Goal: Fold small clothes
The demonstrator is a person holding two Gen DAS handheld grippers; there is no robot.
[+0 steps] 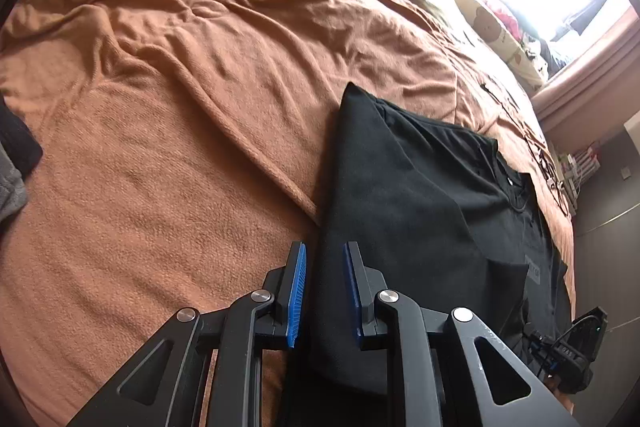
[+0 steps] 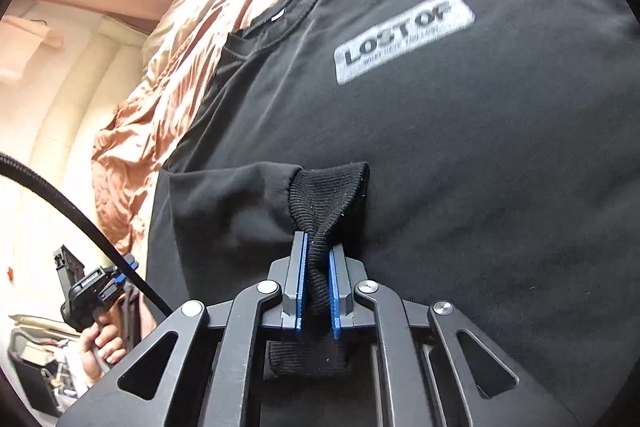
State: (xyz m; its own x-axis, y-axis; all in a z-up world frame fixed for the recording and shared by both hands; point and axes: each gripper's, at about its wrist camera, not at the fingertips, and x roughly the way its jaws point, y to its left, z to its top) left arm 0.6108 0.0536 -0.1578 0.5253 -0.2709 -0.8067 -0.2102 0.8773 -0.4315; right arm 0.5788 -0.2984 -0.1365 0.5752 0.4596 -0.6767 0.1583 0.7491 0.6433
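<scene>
1. between the blue pads of the right gripper [image 2: 318, 267], a ribbed black cuff [image 2: 332, 195] is pinched tight.
2. beyond it the black sweatshirt [image 2: 440, 147] lies spread on the orange blanket [image 1: 180, 107], sleeve folded across its front.
3. its grey chest patch [image 2: 404, 37] reads "lost of"; the smaller line is blurred.
4. the left gripper [image 1: 325, 291] hangs with fingers apart over the sweatshirt's edge, gripping nothing.
</scene>
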